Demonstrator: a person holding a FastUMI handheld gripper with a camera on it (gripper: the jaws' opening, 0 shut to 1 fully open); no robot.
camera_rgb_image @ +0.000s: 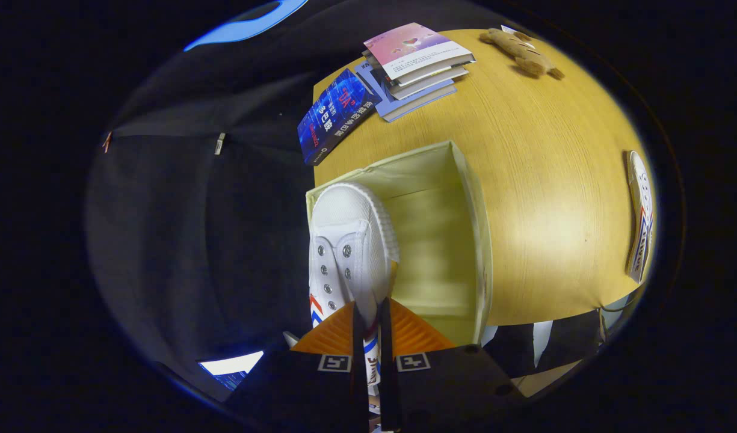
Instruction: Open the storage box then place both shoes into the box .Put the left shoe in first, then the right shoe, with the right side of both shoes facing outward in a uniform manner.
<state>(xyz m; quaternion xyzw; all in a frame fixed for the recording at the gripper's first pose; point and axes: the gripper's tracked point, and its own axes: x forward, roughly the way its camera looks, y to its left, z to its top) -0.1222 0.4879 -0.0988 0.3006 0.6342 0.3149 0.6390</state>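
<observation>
Your gripper (pixel 372 328) has its jaws pinching the side wall of a white shoe (pixel 350 240), with only a thin strip of the shoe showing between the two fingers (pixel 335 334). The shoe extends straight ahead from the jaws, toe cap pointing away from you, eyelets and red and blue side stripes visible. It sits over the left portion of the open storage box (pixel 473 240), against the box's left wall; you cannot tell whether the sole touches the box floor.

The box is pale green fabric, open-topped, and stands at the near corner of the table (pixel 542 180), which has a yellow wood-grain surface. The right part of the box interior is bare.

Well apart to the right, near the table's edge, lies the second shoe (pixel 640 216), white with matching stripes.

Beyond the box, a blue book (pixel 335 114) lies flat at the far left edge of the table. Just beside it stands a stack of books (pixel 416 66). Farther right, a brown plush toy (pixel 521 53) lies at the table's far edge.
</observation>
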